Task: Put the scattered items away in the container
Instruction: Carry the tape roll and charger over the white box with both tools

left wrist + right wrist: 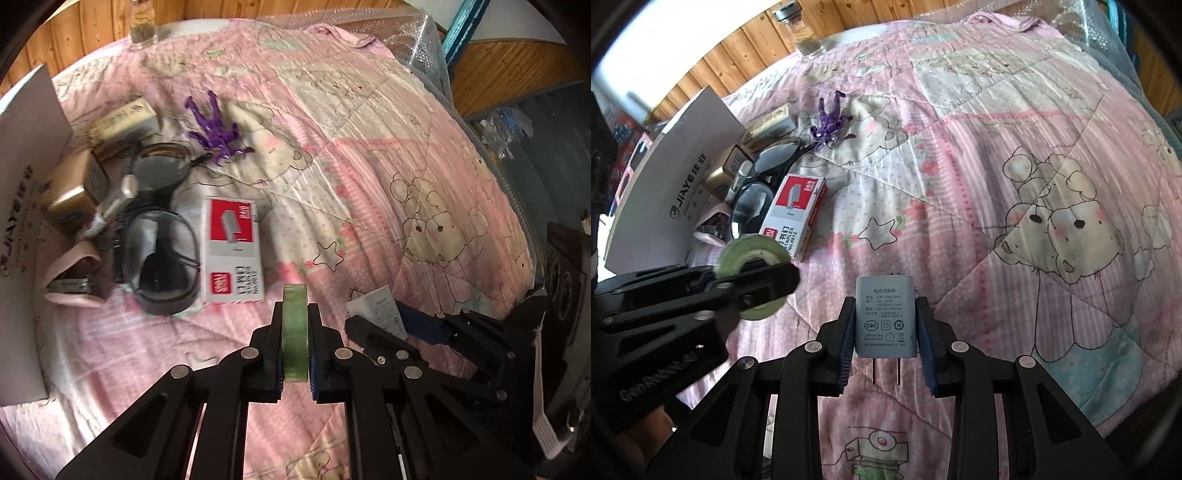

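My left gripper (295,311) is shut on a green tape roll (294,343), held on edge above the pink quilt; the roll (748,251) also shows in the right wrist view. My right gripper (885,301) is shut on a grey power adapter (885,317), label up and prongs pointing back at the camera. A white JIAYE cardboard box (676,184) stands at the left. Against it lie a red-and-white staples box (232,251), dark goggles (159,258), a purple toy figure (216,129), a gold box (70,199) and a pink stapler (70,284).
A pink cartoon-bear quilt (997,184) covers the surface, with open room to the right of the heap. At the far edge stands a glass jar (803,33) before a wooden wall. Bubble wrap (417,44) lies at the back right, dark clutter beyond the right edge.
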A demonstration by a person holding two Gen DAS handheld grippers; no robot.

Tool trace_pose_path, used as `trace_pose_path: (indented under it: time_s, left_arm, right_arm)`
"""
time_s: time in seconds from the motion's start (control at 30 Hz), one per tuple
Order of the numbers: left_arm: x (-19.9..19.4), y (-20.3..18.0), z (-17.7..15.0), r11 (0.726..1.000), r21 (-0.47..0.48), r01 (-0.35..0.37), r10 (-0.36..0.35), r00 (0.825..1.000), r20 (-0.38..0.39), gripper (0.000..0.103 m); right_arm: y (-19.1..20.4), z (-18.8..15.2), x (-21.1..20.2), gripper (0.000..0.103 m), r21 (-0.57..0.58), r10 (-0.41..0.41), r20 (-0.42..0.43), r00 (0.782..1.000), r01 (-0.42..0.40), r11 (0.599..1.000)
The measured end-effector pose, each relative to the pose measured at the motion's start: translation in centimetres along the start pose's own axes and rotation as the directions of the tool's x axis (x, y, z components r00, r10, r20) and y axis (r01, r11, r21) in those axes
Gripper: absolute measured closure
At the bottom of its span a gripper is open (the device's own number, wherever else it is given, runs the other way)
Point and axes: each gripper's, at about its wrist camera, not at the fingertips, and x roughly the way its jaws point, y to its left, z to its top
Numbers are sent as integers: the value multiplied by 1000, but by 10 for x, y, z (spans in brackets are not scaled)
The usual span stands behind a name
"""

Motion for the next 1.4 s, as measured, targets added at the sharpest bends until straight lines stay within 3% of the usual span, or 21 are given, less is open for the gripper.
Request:
trace_pose_path:
  time_s: [0.7,1.4]
  left_arm:
    - [-67,35,-26,999,-50,18,-13,994,105,93]
    - [-125,89,-46,990,-137,22,9,976,219,93]
  right_arm:
    - [65,-3,-24,71,-133,7,8,1000,-5,991]
    - [149,11,-40,71,-297,24,26,999,-15,955]
